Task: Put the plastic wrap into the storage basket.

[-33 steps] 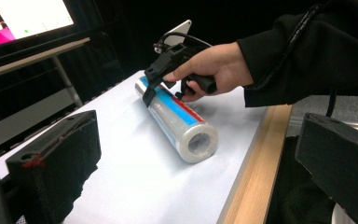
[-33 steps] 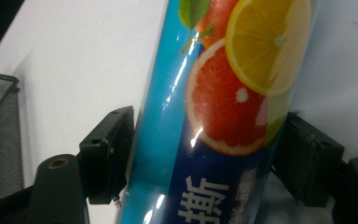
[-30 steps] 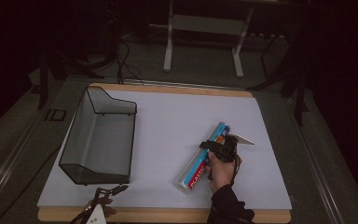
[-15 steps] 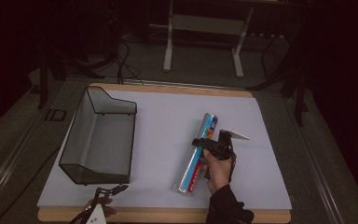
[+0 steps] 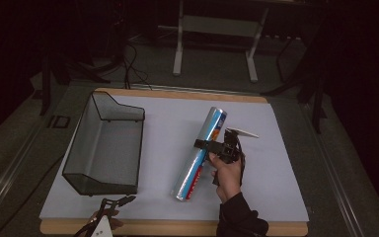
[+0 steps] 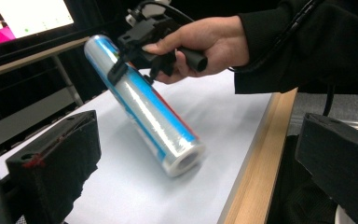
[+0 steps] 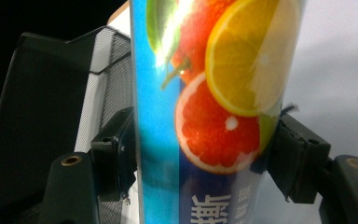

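While my right gripper (image 5: 212, 146) is clamping the cling-film roll (image 5: 200, 154) mid-length, right of the mesh tray (image 5: 109, 143), I am tilting its far end up; keep the roll level during carry. Left gripper (image 5: 121, 201), near the tray's front, is standing unclenched.

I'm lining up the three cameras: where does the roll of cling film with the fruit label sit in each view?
High view: the plastic-wrapped roll of cling film with the blue fruit label lies slantwise at table centre, clamped by the right gripper.
Left gripper view: slanting from upper left to centre.
Right gripper view: upright between the jaws, oranges showing.
Shared landmark, in the high and right gripper views: the black wire-mesh tray.
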